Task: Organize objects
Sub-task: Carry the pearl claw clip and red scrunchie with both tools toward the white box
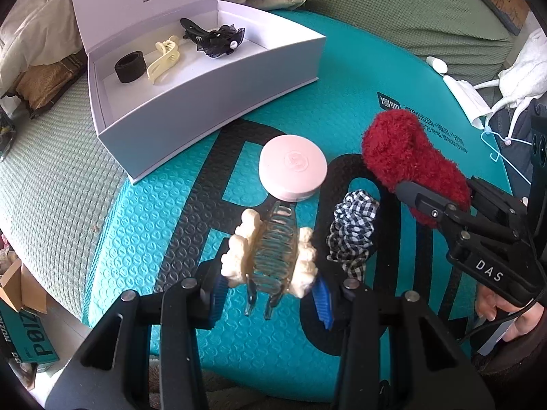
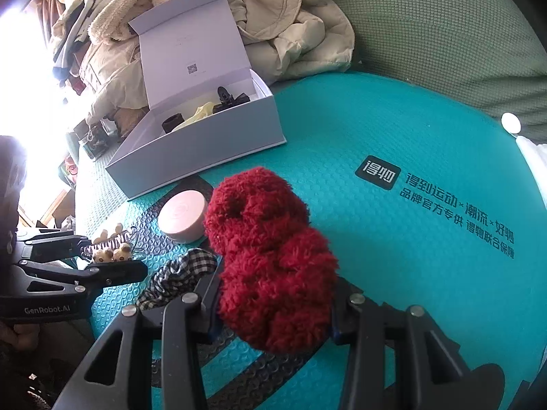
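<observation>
My left gripper (image 1: pixel 270 290) is clamped on the clear claw clip (image 1: pixel 273 246) with cream trim, held over the teal mat (image 1: pixel 171 205) near the pink round case (image 1: pixel 292 167). My right gripper (image 2: pixel 273 317) pinches the red fuzzy scrunchie (image 2: pixel 270 256), right of the checked scrunchie (image 1: pixel 352 232). Far left, the open white box (image 1: pixel 212 102) holds a black band (image 1: pixel 130 67), a cream clip (image 1: pixel 164 59) and a black bow clip (image 1: pixel 213 39).

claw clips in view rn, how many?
3. Cream plastic claw clip and black bow-trimmed clip lie in the white open box; translucent claw clip with cream fuzzy trim sits in the left gripper. None seems hidden.
</observation>
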{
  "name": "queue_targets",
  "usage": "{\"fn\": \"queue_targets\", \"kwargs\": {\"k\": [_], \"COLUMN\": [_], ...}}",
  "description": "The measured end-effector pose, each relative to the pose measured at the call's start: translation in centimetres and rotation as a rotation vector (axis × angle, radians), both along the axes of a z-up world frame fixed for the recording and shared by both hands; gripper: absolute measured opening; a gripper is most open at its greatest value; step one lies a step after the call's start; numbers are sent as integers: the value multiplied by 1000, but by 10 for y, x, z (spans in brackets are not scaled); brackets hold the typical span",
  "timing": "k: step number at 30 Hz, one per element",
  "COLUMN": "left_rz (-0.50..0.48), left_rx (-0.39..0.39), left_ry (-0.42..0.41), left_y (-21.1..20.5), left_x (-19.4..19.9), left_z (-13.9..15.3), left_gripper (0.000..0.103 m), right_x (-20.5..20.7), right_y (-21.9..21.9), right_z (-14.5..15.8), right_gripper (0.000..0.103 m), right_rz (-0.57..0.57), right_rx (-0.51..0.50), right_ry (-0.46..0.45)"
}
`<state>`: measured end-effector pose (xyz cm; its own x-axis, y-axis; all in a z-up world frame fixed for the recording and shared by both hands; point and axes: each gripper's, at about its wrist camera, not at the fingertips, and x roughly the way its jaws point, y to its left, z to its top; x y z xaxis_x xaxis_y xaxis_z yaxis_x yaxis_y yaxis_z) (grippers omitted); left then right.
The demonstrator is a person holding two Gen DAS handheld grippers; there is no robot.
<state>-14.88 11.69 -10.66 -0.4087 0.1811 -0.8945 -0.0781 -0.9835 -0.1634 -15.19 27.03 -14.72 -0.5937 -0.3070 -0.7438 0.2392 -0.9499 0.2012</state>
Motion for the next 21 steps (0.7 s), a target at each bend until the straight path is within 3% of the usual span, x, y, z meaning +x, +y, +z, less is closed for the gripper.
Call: {"fn": "queue_targets", "kwargs": {"k": [11,21], "left_rz": [33,74], "left_rx": [13,9], "left_ry": [26,86], "left_y": [-11,-25], "left_x": [13,34], "left_z": [13,44], "left_gripper": [40,40], "right_x": [18,37], "right_y": [-24,-44], "right_z": [24,46], "right_gripper": [45,45], "right_rz": [117,193], "right_rx": [-20,-27], "right_ry": [50,84]}}
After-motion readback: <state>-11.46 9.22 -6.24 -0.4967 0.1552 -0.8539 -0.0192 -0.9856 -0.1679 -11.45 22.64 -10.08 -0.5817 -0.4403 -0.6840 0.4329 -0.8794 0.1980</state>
